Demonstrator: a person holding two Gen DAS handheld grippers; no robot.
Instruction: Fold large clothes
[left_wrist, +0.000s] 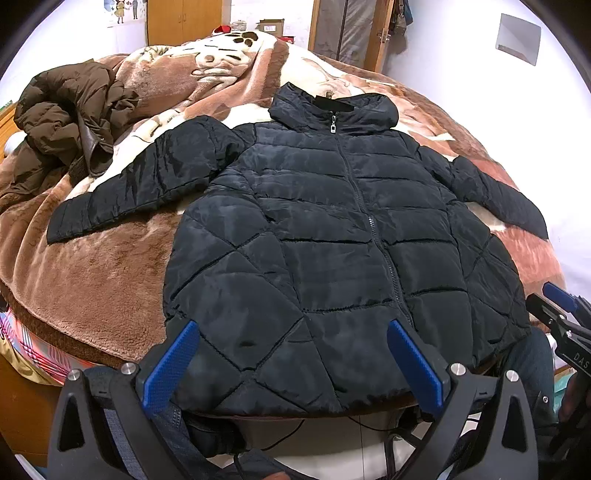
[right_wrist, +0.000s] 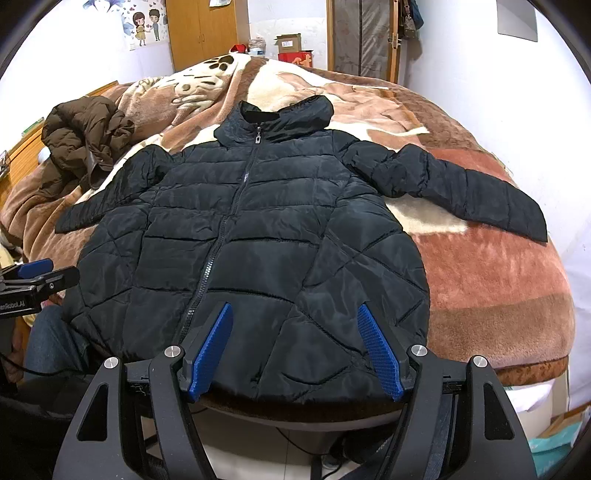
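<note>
Black quilted jacket (left_wrist: 332, 229) flat beneath both hand-held grippers, left (left_wrist: 291, 332) and right (right_wrist: 295, 314), wide open, empty.

Black quilted jacket (left_wrist: 332, 236) (brown blanket (left_wrist: 103, 280))

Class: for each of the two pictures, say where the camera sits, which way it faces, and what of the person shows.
Left wrist: sits behind the open left gripper, tilted down over the black jacket; right gripper at right edge.
Right wrist: behind the open right gripper, same tilt; a jeans-clad leg lower left.
Shared: jacket, brown coat, blanket.
</note>
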